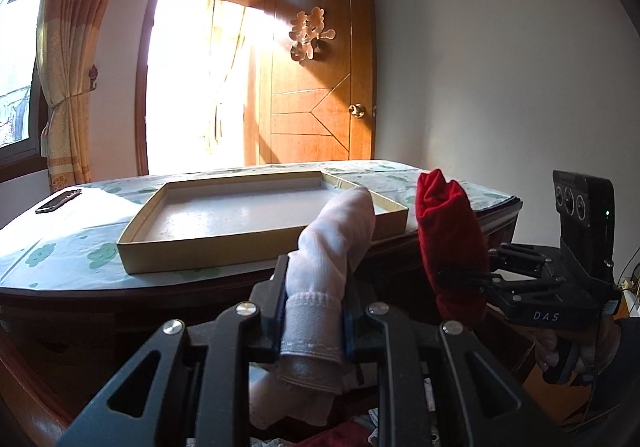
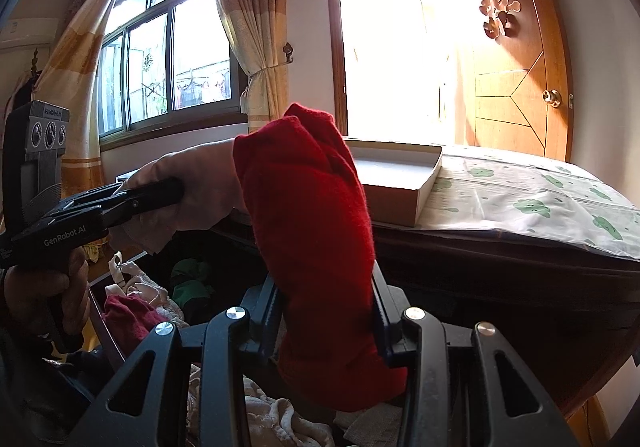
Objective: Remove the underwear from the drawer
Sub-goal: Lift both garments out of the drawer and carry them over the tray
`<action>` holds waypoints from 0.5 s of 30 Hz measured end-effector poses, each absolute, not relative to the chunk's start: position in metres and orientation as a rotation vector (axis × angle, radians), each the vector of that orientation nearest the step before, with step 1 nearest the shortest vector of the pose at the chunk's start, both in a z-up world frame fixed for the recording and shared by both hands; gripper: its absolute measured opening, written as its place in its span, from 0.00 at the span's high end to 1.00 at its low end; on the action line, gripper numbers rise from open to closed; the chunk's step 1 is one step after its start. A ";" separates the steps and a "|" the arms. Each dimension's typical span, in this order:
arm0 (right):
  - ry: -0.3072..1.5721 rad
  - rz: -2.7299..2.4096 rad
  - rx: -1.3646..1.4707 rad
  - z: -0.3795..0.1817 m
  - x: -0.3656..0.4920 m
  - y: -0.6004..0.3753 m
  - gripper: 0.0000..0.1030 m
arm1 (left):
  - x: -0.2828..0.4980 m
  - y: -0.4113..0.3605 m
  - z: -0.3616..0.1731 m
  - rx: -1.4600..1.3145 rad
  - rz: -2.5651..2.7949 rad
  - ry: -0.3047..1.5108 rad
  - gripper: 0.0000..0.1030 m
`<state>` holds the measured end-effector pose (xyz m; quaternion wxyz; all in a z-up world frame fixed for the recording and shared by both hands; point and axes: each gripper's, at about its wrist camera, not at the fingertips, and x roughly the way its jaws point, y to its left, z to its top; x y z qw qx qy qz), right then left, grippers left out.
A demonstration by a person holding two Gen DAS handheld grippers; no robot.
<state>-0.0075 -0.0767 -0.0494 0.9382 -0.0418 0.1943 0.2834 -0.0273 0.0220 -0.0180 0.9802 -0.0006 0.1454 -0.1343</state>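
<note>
The rolled pale pink ribbed cotton underwear (image 1: 332, 247) stands pinched near its waistband in the left gripper (image 1: 312, 311); the rolled red soft-knit underwear (image 2: 312, 215) is clamped low in the right gripper (image 2: 328, 311). Both hang above the open wooden drawer (image 2: 120, 287), just before the shallow cardboard tray (image 1: 224, 223). Light and limp, they likely need mid-roll grips.

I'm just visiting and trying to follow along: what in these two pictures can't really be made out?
- Drawer: right wrist view, mostly hidden behind the right claw and its red roll; the clothes inside are a jumble.
- Pink roll: left wrist view, its lower end disappears behind the left claw.
- Doorway: both views, washed out by sunlight.
- Dark flat object on the table: left wrist view, too small to identify.
</note>
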 end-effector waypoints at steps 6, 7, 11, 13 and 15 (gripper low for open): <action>0.427 0.579 -0.073 -0.049 -0.003 -0.077 0.60 | -0.024 0.023 -0.010 0.001 -0.258 0.290 0.82; 0.434 0.579 -0.071 -0.049 -0.002 -0.077 0.60 | -0.023 0.024 -0.008 0.001 -0.257 0.288 0.82; 0.447 0.581 -0.063 -0.046 0.000 -0.076 0.60 | -0.020 0.025 0.001 0.007 -0.254 0.280 0.82; 0.450 0.587 -0.049 -0.042 0.001 -0.077 0.60 | -0.018 0.026 0.005 -0.002 -0.256 0.279 0.82; 0.452 0.596 -0.034 -0.037 0.002 -0.078 0.60 | -0.015 0.027 0.011 -0.007 -0.256 0.279 0.82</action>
